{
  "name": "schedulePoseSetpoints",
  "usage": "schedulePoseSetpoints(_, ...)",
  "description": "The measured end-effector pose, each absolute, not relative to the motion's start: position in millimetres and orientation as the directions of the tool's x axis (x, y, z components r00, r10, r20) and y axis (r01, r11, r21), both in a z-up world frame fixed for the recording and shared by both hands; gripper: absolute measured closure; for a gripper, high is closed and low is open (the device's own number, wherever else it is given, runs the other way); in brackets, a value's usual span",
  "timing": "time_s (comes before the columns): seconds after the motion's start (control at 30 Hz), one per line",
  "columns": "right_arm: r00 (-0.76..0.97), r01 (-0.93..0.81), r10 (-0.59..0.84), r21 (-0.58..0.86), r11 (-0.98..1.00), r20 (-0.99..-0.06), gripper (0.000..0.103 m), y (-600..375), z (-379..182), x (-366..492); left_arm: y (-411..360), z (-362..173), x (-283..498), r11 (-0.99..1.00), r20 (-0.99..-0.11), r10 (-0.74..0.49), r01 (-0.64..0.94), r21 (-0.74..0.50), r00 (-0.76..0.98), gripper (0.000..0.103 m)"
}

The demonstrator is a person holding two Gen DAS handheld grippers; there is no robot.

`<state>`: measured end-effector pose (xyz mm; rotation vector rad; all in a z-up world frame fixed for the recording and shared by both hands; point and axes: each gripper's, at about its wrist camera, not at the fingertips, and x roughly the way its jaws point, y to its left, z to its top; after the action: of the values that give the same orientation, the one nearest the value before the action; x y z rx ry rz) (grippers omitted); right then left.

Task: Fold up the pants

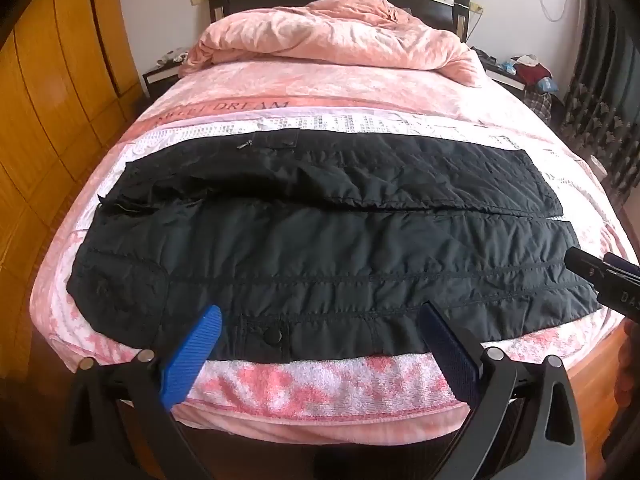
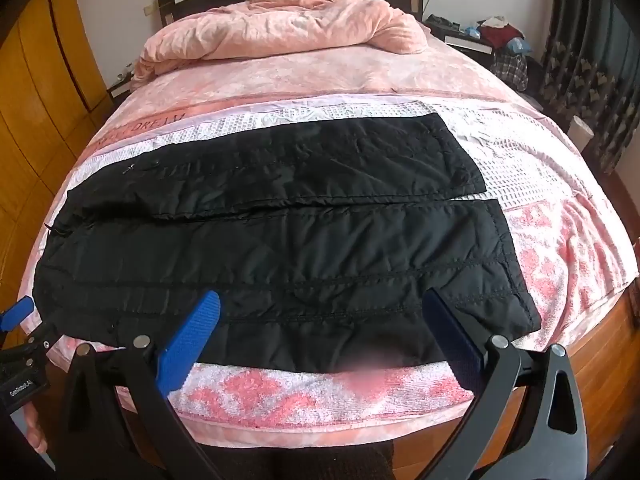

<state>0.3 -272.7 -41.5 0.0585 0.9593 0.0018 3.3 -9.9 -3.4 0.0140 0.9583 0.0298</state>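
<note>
1. On the near half of the bed (image 1: 320, 376): black pants (image 1: 320, 248) lie flat, spread out, long axis running L–R across both views. Waist end at left, leg cuffs at right. Two legs side by side, far leg and near leg, w/ a narrow gap betw. them toward the cuffs.

2. Left gripper (image 1: 320, 320): jaws spread wide, nothing betw. them, pads hovering over the near edge of the near leg, around the snap-button pocket (image 1: 274, 336). Can't tell if the tips touch cloth.

3. Right gripper (image 2: 320, 312): likewise wide apart, empty, tilted down at the near edge of the near leg, closer to the cuff end.

4. Key relation: pants lie straight ahead of & below both tools, near hem just beyond the fingertips. Left tool is nearer the waist half, right tool nearer the cuffs. Judgement: a lengthwise fold (near leg over far leg) would need both to pinch that near edge & carry it away from the person; not yet begun.

5. Each tool shows in the other's view: right one at the right edge of the left-wrist view (image 1: 604, 276), left one low at the left edge of the right-wrist view (image 2: 18, 332).

6. Hard to make out: waist area rumpled, opening unclear. A blurred pinkish smudge sits on the near hem in the right-wrist view; can't ID. Heaped pink duvet (image 1: 328, 36) is well apart from the pants.
</note>
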Motion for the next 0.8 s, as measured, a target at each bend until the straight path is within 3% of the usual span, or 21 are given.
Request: schedulePoseSetpoints(0.8, 0.565, 0.032, 0.034, 0.063, 0.997, -0.825, 0.002, -279, -48, -1, -8, -14, 10, 1.000, -0.827, 0.024, -0.020, 0.015, 0.561, 0.004)
